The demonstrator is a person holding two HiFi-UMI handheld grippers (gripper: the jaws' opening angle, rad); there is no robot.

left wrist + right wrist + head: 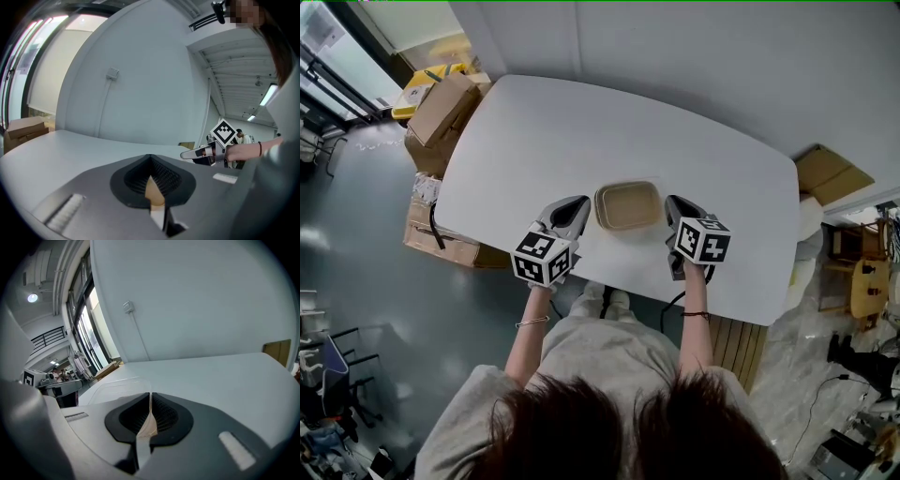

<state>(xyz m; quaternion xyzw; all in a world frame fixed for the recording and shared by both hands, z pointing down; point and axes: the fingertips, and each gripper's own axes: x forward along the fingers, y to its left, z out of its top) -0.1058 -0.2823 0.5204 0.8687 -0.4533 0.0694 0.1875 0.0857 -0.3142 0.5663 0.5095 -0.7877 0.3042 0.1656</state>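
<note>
A tan square container (627, 205) with a clear lid sits near the front edge of the white table (581, 131). My left gripper (578, 210) is at its left side and my right gripper (673, 210) is at its right side. In the left gripper view the jaws of the left gripper (152, 180) are shut with a tan sliver of the container's rim (154, 193) between them. The right gripper (150, 416) is likewise shut on a thin tan and clear edge, and the clear lid (119, 387) spreads out to its left. The rest of the container is hidden in both gripper views.
Cardboard boxes (441, 108) are stacked off the table's left end, more of them on the floor (441, 242). A flat cardboard piece (830, 173) and a wooden chair (867, 281) stand to the right. A wall runs behind the table.
</note>
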